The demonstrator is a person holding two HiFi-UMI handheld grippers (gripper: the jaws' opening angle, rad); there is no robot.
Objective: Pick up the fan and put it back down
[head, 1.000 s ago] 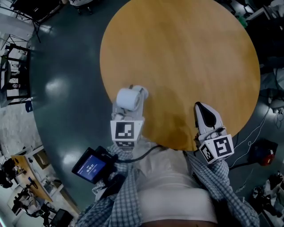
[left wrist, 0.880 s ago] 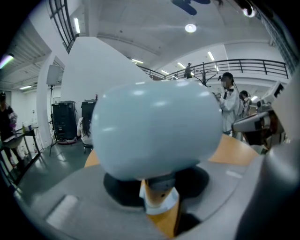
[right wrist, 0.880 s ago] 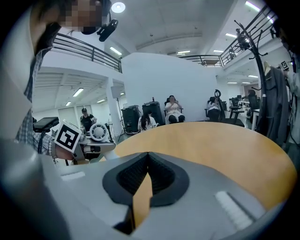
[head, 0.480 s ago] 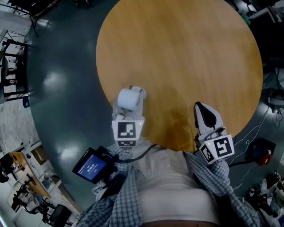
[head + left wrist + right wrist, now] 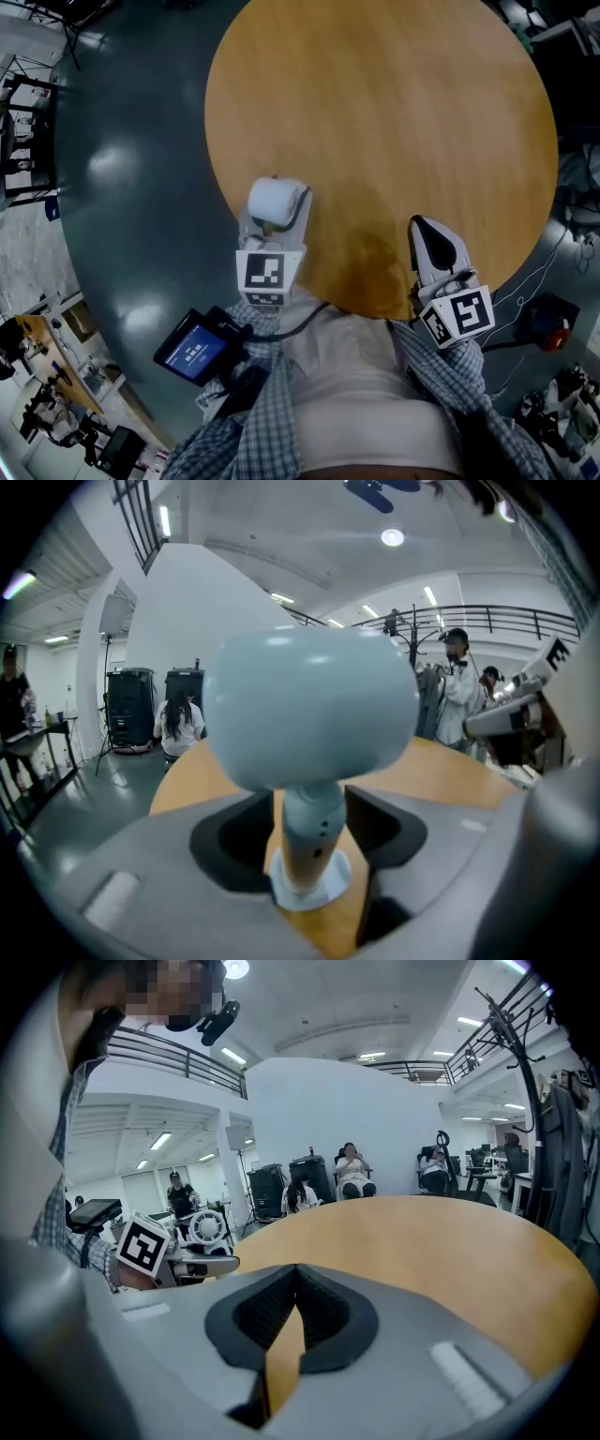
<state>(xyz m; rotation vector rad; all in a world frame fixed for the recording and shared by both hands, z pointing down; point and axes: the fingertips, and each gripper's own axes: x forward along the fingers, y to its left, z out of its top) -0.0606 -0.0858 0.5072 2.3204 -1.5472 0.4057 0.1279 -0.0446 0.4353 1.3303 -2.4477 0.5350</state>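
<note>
From the head view: a small pale fan [image 5: 275, 200], upright at the left edge of the round wooden table [image 5: 394, 103], on the side nearest the person, set between the jaws of the left gripper [image 5: 274, 214]. Only from above: the fan's place on the table, a marker cube [image 5: 264, 277] on each gripper, and a lit screen [image 5: 192, 353] at the person's waist.

Only in the left gripper view: round foot flat on the wood, stem rising between the two dark pads [image 5: 240, 847]. Jaws just opened wide, pads off the stem, nothing gripped; gap on that view's right side narrow. Rounded back of the fan's head across the middle, hiding much of the table behind.

Only in the right gripper view: the fan's grille face, small, at far left beside the left gripper's cube. Right gripper [image 5: 433, 246] over the table's near edge, well apart from the fan, jaws closed tip to tip, holding nothing.

Foot hidden from above by the fan's own head. Print on the screen too small to read; cube faces plain black-and-white squares. People [image 5: 178, 726] in the background of both gripper views, small and dim.
</note>
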